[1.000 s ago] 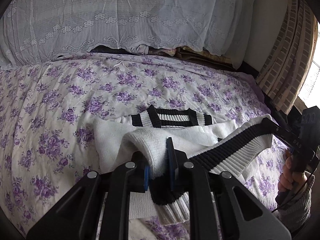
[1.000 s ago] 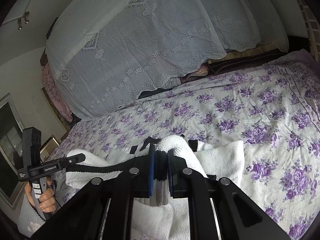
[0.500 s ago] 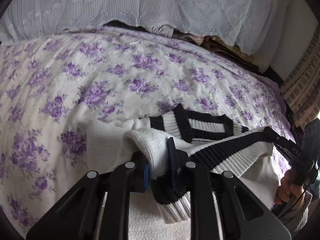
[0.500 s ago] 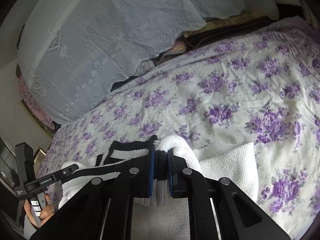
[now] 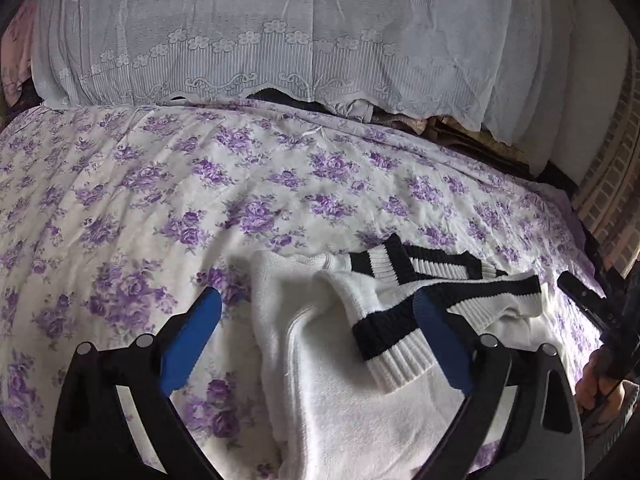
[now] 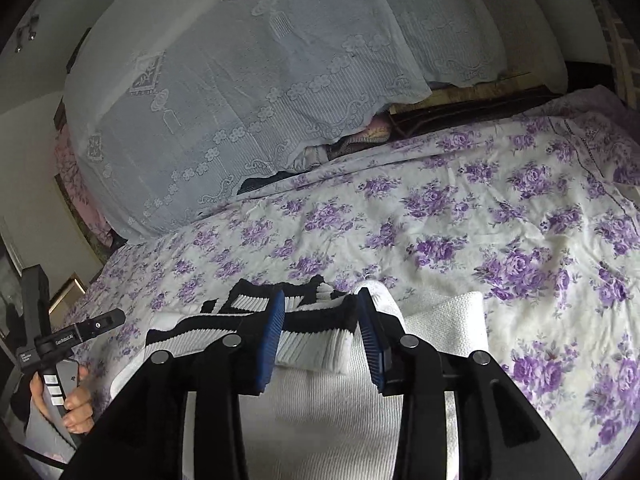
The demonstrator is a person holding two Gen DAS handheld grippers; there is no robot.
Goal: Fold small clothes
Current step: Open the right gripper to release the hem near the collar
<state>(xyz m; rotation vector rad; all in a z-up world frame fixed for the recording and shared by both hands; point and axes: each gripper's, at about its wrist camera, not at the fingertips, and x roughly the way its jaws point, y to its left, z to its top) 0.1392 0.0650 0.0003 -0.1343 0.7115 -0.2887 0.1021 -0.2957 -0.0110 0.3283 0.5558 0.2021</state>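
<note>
A white knit sweater (image 5: pixel 340 400) with black-striped collar (image 5: pixel 424 264) and hem lies on the bed, its lower part folded up over the body. My left gripper (image 5: pixel 316 320) stands wide, its jaws still opening; the striped hem (image 5: pixel 384 328) lies loose between the blue pads (image 5: pixel 192 336), touching neither. In the right wrist view my right gripper (image 6: pixel 322 320) has its jaws opening, and the black-and-white hem (image 6: pixel 316 340) lies slack between them on the sweater (image 6: pixel 320 420). The right gripper's finger (image 5: pixel 584 296) shows at the left view's right edge.
The bed's sheet (image 5: pixel 160 200) is white with purple flowers. A lace cloth (image 5: pixel 280 32) covers a pile along the far side. A hand (image 6: pixel 76 400) holds the left gripper's handle at the bed's left edge. A brick-patterned wall (image 5: pixel 616 184) stands on the right.
Both grippers sank toward the bed and opened, letting go of the striped hem. The hem, held up between shut pads before, now rests folded on the sweater's body.
</note>
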